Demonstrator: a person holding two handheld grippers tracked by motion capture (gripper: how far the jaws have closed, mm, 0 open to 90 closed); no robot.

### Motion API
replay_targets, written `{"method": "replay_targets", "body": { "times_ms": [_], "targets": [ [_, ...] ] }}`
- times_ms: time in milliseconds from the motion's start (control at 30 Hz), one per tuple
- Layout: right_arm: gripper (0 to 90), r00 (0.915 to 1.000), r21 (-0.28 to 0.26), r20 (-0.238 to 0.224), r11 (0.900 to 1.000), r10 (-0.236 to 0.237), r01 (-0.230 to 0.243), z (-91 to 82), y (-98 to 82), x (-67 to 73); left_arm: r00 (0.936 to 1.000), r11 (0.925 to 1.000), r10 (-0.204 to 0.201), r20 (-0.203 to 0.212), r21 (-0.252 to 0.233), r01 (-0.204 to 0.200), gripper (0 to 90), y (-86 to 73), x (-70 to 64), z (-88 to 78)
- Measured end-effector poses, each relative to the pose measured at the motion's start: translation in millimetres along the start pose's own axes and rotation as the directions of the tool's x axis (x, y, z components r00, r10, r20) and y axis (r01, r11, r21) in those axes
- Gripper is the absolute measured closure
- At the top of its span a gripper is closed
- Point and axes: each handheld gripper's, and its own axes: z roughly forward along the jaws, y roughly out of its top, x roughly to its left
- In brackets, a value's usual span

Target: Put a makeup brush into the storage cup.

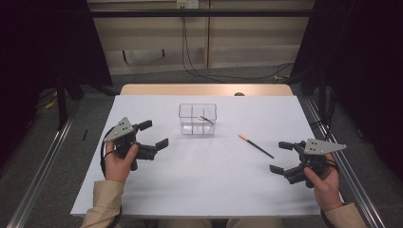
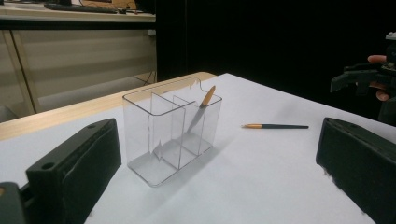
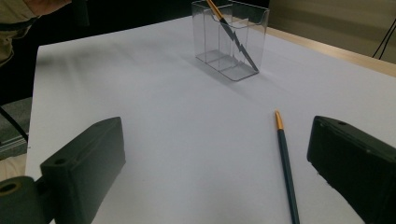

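From the high view we see the left gripper at centre left and the right gripper at lower right, both with jaws spread and empty, each held low over the white table by a hand rising from the bottom edge. The loose pencil lies right of centre — near the right gripper. The left gripper view shows what the high view barely resolves — a second pencil leaning in what seems an end compartment of the clear organizer.
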Motion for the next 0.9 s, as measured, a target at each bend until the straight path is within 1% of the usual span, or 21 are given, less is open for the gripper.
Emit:
{"method": "replay_targets", "body": {
  "times_ms": [67, 100, 233, 367, 433, 500, 567, 667, 733, 867, 900],
  "targets": [
    [3.5, 1.0, -0.002, 0.0, 1.0, 0.0, 0.0, 0.0, -0.4, -0.3, 1.0, 1.0, 0.008, -0.003, 0.0, -0.008, 0.0, -0.4, 0.2, -1.9],
    [3.5, 1.0, -0.001, 0.001, 1.0, 0.002, -0.002, -0.2, -0.5, -0.4, 1.0, 1.0, 0.002, -0.003, -0.001, -0.002, 0.0, -1.0, -0.3, -2.6],
    [3.5, 1.0, -0.011, 0.005, 1.0, 0.005, -0.005, -1.8, -0.4, -1.2, 0.9999, 0.9999, 0.014, -0.002, 0.004, -0.014, 0.0, -2.9, -1.5, -6.1],
    [3.5, 1.0, -0.018, 0.007, 1.0, 0.006, -0.006, -3.0, 0.1, -1.4, 1.0, 1.0, 0.002, -0.004, 0.0, -0.002, 0.0, -4.4, -1.5, -10.5],
    [3.5, 0.9999, -0.02, 0.012, 1.0, 0.004, -0.004, -3.4, 0.6, -1.1, 0.9999, 1.0, 0.005, -0.011, 0.003, -0.005, 0.0, -5.3, -1.5, -13.0],
    [3.5, 0.9999, -0.023, 0.011, 1.0, 0.001, -0.001, -3.5, 0.7, -1.4, 1.0, 1.0, 0.003, -0.005, 0.004, -0.003, 0.0, -6.9, -1.0, -15.0],
    [3.5, 0.9999, -0.023, 0.01, 1.0, 0.004, -0.004, -3.6, 0.4, -1.5, 0.9999, 0.9999, 0.007, -0.013, 0.013, -0.007, 0.0, -8.1, -0.7, -17.1],
    [3.5, 0.9999, -0.021, 0.011, 1.0, 0.004, -0.004, -4.1, -0.1, -2.0, 1.0, 1.0, 0.006, -0.007, -0.002, -0.006, 0.0, -8.7, 0.8, -20.9],
    [3.5, 0.9999, -0.02, 0.014, 1.0, 0.0, 0.0, -4.9, -0.2, -2.2, 0.9999, 1.0, 0.003, -0.012, -0.008, -0.003, 0.0, -8.5, 1.7, -22.7],
    [3.5, 0.9998, -0.023, 0.019, 1.0, 0.007, -0.006, -7.1, -1.7, -3.3, 0.9999, 0.9999, -0.001, -0.014, -0.013, 0.001, 0.0, -9.6, 2.3, -25.9],
    [3.5, 0.9997, -0.024, 0.022, 1.0, 0.007, -0.006, -7.7, -1.9, -3.5, 0.9999, 0.9999, 0.003, -0.014, -0.011, -0.003, 0.0, -9.8, 2.4, -26.8]
  ]
}}
